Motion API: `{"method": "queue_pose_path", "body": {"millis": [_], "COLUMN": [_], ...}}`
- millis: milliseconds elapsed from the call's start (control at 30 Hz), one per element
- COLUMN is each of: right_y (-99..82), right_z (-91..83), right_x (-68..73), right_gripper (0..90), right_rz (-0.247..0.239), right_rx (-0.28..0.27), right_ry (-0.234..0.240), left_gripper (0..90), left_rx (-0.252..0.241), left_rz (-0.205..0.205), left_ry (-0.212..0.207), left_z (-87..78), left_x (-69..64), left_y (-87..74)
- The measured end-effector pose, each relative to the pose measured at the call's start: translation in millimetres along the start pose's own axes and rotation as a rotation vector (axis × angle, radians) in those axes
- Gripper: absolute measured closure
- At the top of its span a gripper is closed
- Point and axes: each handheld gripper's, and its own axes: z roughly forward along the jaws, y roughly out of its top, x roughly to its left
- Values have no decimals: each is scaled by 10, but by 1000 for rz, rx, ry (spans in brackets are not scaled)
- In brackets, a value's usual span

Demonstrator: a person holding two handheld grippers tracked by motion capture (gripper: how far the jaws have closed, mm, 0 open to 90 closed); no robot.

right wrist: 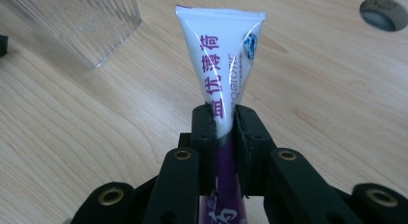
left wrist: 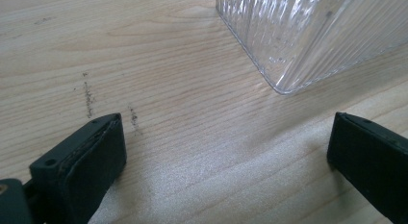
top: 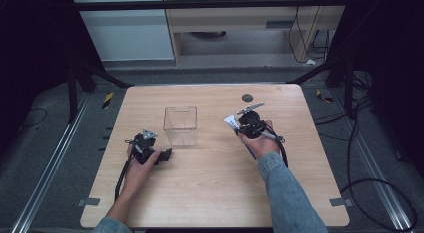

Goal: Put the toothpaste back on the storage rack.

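Right gripper [right wrist: 224, 119] has its two black jaws pinched tight on a toothpaste tube [right wrist: 222, 60], which is lifted clear of the wooden table [top: 215, 183], its flat crimped end pointing away from the hand. In the high view that same right gripper [top: 239, 124] sits over the right half of the table with the white end of the tube [top: 231, 122] sticking out toward the middle. A clear ribbed plastic container [top: 180, 125] stands upright near the table's centre, open at the top, between the two hands and well apart from the tube; nothing lies between the tube and it but bare wood. Left gripper [top: 161, 156] rests low by the near left corner of the container, and in its own view its jaws are spread wide with nothing between them, the ribbed wall of the container [left wrist: 308, 36] just ahead. A small dark round disc [top: 247, 97] is set in the table surface beyond the right hand. The tube's body is white above and purple lower down, printed with purple Chinese characters, a line of small Latin letters too fine to read with certainty, and a blue emblem near the crimp.
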Motion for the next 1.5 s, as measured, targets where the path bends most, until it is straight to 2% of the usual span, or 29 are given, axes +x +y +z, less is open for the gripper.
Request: {"method": "queue_pose_path", "body": {"millis": [167,200,467,733,900,933,1200,1500], "right_y": [49,71,117,208,248,263,352,510], "right_z": [-83,-112,-170,-228,-230,-237,-256,-285], "right_x": [10,15,24,87,106,111,169,268], "right_gripper": [796,796,797,797,798,798,797,798], "right_rz": [-5,-9,-2,4,9,17,11,12], "right_rx": [-29,-48,-95,-176,-191,-210,-235,-293], "right_ry": [-6,-9,-14,-9,-19,-14,-3,13], "left_gripper": [0,0,0,0,0,0,0,0], "left_rx": [0,0,0,-1,-1,-1,-1,0], "left_rz": [-1,-2,-1,-3,-3,-3,-2,-2], "left_ry": [1,1,2,1,1,1,2,2], "left_z": [0,0,0,1,1,1,1,1], "left_x": [0,1,1,0,-1,-1,0,0], "left_y": [0,0,0,0,0,0,0,0]}}
